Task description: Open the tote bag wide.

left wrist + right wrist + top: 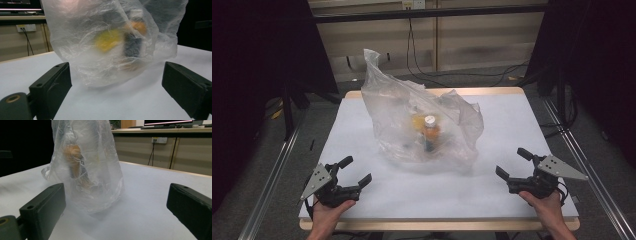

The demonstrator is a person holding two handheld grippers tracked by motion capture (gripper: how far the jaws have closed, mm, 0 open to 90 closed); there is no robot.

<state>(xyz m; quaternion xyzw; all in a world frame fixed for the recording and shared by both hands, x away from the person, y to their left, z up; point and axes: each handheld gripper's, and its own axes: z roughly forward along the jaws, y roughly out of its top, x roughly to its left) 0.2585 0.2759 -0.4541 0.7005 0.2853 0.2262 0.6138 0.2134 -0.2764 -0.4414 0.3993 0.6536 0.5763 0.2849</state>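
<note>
Sitting mid-table (362, 200), the clear plastic bag (392, 115) stands puffed up and untouched, with a white-capped bottle (430, 131) and something yellow (108, 40) blurred inside it. Left claw (355, 170) and right claw (513, 162) rest near the front edge, well apart from the bag, jaws spread and empty. Looks like nothing's begun: approach, grasp and any unpacking all remain.

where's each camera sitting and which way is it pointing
High view: above the person's side, looking forward and down on the white table; both hands, both grippers.
Left gripper view: low, facing the clear crumpled plastic bag; own black jaws apart.
Right gripper view: low, facing the bag from the other side; own jaws apart.
All share the bag.
</note>
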